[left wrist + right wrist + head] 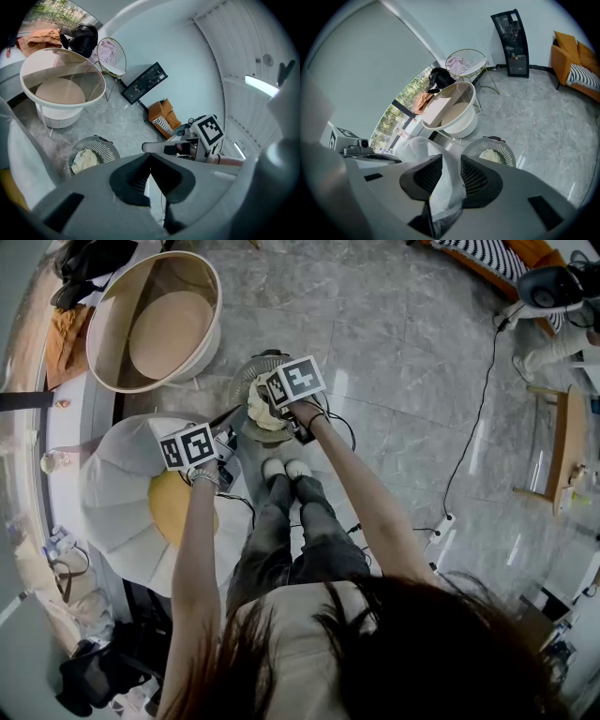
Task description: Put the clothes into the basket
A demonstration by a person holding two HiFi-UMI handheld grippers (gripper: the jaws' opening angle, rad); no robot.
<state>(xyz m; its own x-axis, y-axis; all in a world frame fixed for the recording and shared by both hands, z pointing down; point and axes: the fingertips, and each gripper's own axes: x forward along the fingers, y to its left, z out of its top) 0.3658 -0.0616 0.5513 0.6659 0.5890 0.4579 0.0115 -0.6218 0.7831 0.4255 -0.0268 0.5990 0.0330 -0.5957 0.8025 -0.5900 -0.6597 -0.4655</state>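
The round slatted basket [246, 381] stands on the floor just ahead of my feet, with a cream cloth [262, 412] lying in it. My right gripper [281, 401] hovers over the basket. In the right gripper view that gripper [451, 160] is shut on a white garment [443, 192], which hangs down between the pads. The basket [506, 151] and its cream cloth [490, 155] show just beyond. My left gripper [223, 442] is off to the left, beside the white chair. Its tips [150, 157] meet, with nothing between them. It looks towards the basket [104, 144] and the right gripper [187, 147].
A white petal-shaped chair with a yellow cushion [117, 493] stands at my left. Beyond it is a large round white tub table [155, 320], with dark and orange clothes [84, 263] behind. Further off are a wire chair with pink cloth [461, 63], an orange sofa [576, 58] and a floor cable [478, 418].
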